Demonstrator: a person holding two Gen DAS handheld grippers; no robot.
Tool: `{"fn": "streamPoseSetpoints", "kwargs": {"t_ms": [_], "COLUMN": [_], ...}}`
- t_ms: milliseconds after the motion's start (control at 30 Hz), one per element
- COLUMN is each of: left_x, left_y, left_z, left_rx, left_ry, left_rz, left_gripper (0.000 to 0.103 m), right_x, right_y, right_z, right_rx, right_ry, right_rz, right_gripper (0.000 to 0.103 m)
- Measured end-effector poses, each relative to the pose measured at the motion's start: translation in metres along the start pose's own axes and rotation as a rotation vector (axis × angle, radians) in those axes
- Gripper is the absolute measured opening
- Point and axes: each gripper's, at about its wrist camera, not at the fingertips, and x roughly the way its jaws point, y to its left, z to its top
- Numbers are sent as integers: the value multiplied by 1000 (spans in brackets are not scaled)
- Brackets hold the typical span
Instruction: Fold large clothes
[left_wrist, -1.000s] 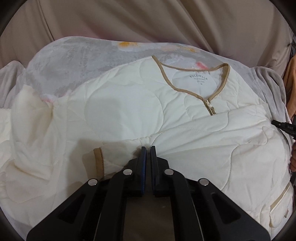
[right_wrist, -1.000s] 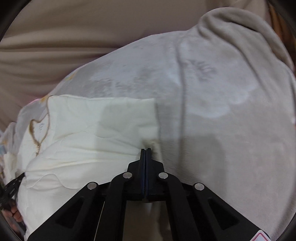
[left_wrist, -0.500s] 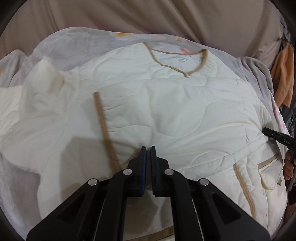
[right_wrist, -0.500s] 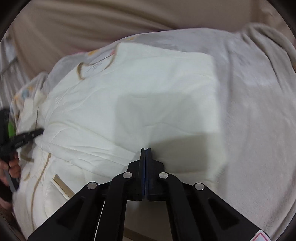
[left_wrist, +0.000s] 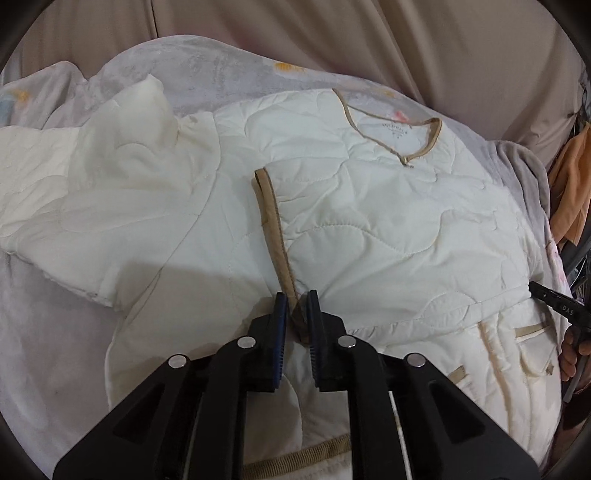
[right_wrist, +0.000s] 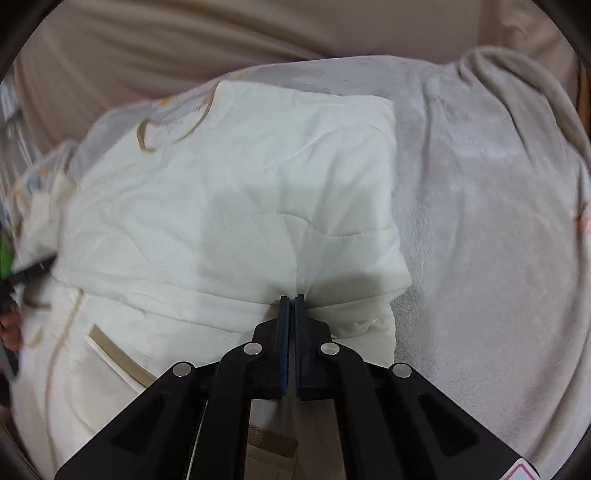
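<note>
My left gripper (left_wrist: 295, 306) has just been easing its jaws apart, and the tan-bound cuff (left_wrist: 275, 229) of the cream quilted jacket (left_wrist: 388, 229) sits between the pads, barely pinched if at all. My right gripper (right_wrist: 291, 306) is pressed together on a fold of the jacket's far edge (right_wrist: 351, 295).

The jacket lies front-up on the grey fleece blanket (right_wrist: 480, 221), spreading from my left fingers toward twelve o'clock, with the collar (left_wrist: 402, 144) at about one o'clock. The cuff's trim runs from my left fingertips toward eleven o'clock, so the sleeve crosses the chest. The other sleeve (left_wrist: 110, 177) sprawls unfolded at ten o'clock; my left hand is nearer it, and I judge it comes next.

I count one jacket, two sleeves, one blanket, two grippers.
</note>
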Motion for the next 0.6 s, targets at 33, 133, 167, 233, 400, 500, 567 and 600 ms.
{"fn": "streamPoseSetpoints", "kwargs": {"t_ms": [33, 133, 167, 233, 400, 500, 567, 600], "left_x": [-7, -44, -59, -90, -119, -110, -93, -85], "left_y": [3, 27, 41, 85, 209, 268, 293, 300], "left_z": [0, 4, 5, 9, 18, 24, 27, 29], "left_rx": [-23, -96, -133, -246, -544, -670, -745, -770], "left_ry": [-9, -89, -135, -225, -317, -318, -300, -290], "left_rz": [-10, -17, -1, 63, 220, 235, 196, 160], "left_gripper": [12, 12, 24, 49, 57, 58, 58, 58], "right_x": [-6, -27, -34, -41, -35, -21, -13, -12], "right_y": [2, 24, 33, 51, 101, 122, 125, 125], "right_z": [1, -1, -2, -5, -23, -39, -50, -54], "right_rx": [4, -38, -55, -79, -150, -187, -183, -181], "right_ry": [-5, -41, -50, -59, -43, -9, 7, -2], "right_rz": [-12, -11, -3, 49, 163, 185, 184, 178], "right_gripper": [0, 14, 14, 17, 29, 29, 31, 31]}}
